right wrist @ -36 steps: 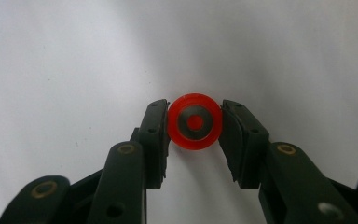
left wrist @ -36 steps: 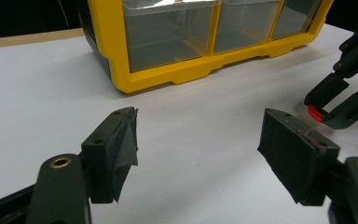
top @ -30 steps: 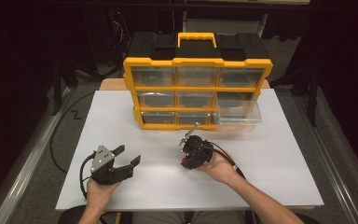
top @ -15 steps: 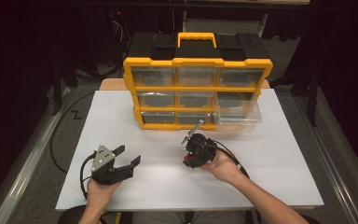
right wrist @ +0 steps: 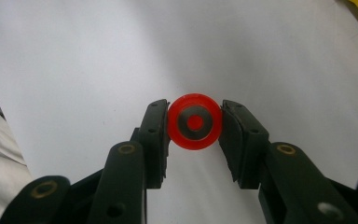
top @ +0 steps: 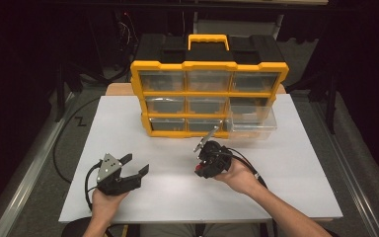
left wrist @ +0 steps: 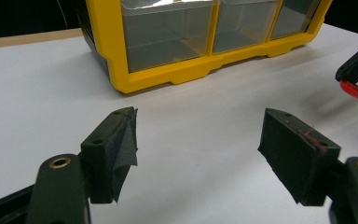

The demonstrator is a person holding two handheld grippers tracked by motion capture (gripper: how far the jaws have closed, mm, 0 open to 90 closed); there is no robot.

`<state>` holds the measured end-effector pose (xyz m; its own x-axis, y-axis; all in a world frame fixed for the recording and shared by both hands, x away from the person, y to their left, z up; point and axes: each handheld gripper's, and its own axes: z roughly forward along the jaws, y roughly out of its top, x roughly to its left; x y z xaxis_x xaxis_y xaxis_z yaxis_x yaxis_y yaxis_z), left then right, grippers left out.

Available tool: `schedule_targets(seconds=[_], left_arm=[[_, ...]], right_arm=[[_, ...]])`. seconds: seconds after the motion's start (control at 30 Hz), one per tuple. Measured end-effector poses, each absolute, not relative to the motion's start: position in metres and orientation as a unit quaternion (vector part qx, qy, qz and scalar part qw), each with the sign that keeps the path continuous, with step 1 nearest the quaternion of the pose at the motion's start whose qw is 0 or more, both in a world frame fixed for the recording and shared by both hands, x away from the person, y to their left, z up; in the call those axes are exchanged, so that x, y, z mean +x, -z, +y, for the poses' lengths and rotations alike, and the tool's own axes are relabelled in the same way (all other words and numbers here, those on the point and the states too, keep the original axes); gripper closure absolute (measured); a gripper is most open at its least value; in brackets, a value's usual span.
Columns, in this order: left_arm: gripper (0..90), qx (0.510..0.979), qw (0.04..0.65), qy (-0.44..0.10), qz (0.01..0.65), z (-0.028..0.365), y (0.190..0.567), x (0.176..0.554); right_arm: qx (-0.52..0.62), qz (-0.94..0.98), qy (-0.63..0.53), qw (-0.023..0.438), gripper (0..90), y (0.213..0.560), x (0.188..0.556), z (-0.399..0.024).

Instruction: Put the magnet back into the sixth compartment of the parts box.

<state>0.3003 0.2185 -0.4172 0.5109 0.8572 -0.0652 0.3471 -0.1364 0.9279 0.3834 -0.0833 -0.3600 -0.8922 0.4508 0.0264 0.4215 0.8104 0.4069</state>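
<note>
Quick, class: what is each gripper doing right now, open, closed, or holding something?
Left gripper: open, nothing between its fingers, above the white table.
Right gripper: closed on a small red round piece, gripped on both sides.

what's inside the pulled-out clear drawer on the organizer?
The pulled-out drawer at the organizer's lower right looks empty: the high view shows white table through its clear walls. Its rear end sits inside the yellow frame, hidden.

**Camera positions, relative to the yellow organizer**

High view: above the near edge, facing forward and down at the yellow organizer [top: 208,96] across the white worktop [top: 128,123]. Left gripper view: low, close, facing the organizer's base. Right gripper view: very near, looking down onto worktop. All share the worktop.
</note>
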Motion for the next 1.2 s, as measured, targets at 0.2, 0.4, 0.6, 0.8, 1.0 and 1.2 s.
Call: schedule_targets(seconds=[0.2, 0.4, 0.6, 0.8, 1.0, 1.2], left_arm=[[27.7, 0.708, 0.503, -0.254, 0.425, 0.218, 0.417, 0.3], [27.6, 0.707, 0.505, -0.254, 0.426, 0.219, 0.417, 0.3], [27.6, 0.707, 0.505, -0.254, 0.426, 0.219, 0.417, 0.3], [27.6, 0.707, 0.504, -0.254, 0.426, 0.219, 0.417, 0.3], [27.6, 0.707, 0.505, -0.253, 0.426, 0.219, 0.417, 0.3], [27.6, 0.707, 0.505, -0.253, 0.426, 0.219, 0.417, 0.3]], right_arm=[[0.229, 0.95, -0.212, 0.035, 65.2, 0.355, 0.383, -0.087], [0.228, 0.949, -0.215, 0.036, 65.2, 0.35, 0.383, -0.089], [0.229, 0.947, -0.222, 0.038, 65.2, 0.344, 0.383, -0.093], [0.226, 0.947, -0.224, 0.039, 65.3, 0.336, 0.382, -0.095], [0.226, 0.945, -0.232, 0.041, 65.3, 0.327, 0.383, -0.099], [0.231, 0.942, -0.239, 0.045, 65.3, 0.318, 0.383, -0.104]])
